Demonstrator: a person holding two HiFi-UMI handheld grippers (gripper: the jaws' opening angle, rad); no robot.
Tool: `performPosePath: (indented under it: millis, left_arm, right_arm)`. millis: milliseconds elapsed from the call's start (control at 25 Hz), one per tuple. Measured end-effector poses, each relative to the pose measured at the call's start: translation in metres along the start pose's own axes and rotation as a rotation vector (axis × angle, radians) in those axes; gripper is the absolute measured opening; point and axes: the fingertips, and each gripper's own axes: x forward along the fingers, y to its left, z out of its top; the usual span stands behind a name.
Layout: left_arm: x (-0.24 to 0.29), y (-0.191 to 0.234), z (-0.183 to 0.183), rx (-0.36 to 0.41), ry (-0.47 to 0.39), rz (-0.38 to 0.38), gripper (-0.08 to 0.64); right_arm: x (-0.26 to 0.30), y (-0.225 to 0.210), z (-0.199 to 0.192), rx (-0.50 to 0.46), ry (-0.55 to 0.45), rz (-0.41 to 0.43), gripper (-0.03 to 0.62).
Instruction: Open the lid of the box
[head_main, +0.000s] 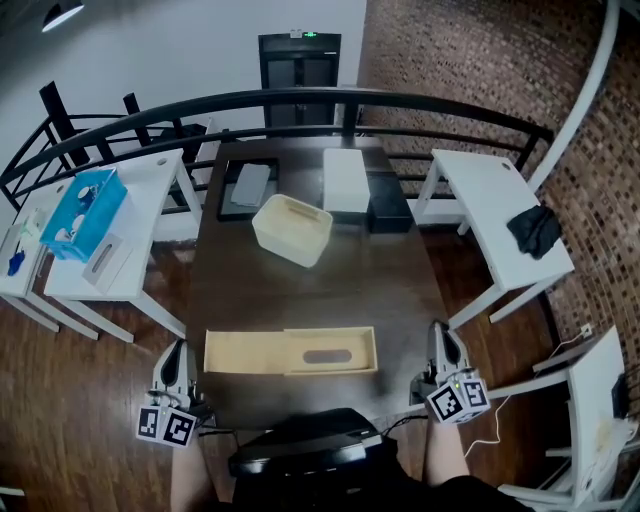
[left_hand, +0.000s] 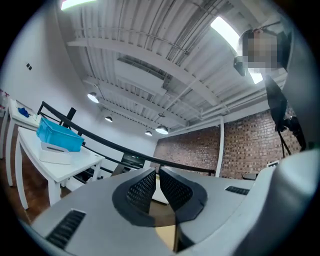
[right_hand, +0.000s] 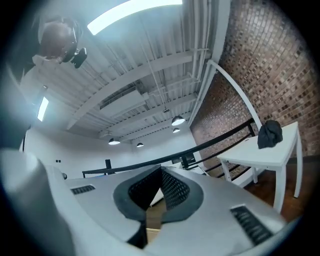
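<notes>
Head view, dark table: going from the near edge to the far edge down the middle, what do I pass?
Nearest first: long wooden box → cream open tub → white box.

The dark wooden table (head_main: 400, 280) carries a long wooden box (head_main: 290, 351) between the left gripper (head_main: 178, 348) and the right gripper (head_main: 441, 330). Farther ahead lie a cream bin (head_main: 291, 230), a black tray (head_main: 228, 185), a white box (head_main: 346, 180) and a black box (head_main: 388, 205).

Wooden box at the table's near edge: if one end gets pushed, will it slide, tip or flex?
The wooden box lies long, low and flat, so it will probably slide or pivot on the smooth dark table rather than tip. Its straight, board-like sides suggest it stays stiff. Its slotted top hints it is hollow, so likely light.
</notes>
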Motion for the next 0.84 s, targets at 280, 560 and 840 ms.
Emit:
performPosePath:
  millis: [280,560,840]
  left_arm:
    - [-0.002,-0.012,-0.007,0.037,0.04,-0.032,0.003]
    - [0.008,-0.028,-0.026,0.067,0.096,-0.069,0.003]
    - [0.029,-0.025,-0.039,0.08,0.108,-0.079,0.003]
  right_arm:
    - [0.004,0.005,-0.01,0.006,0.012,-0.01,0.0]
    - [0.004,0.007,-0.017,-0.028,0.037,-0.019,0.0]
    - [0.009,-0.002,-0.036,-0.058,0.066,-0.039,0.0]
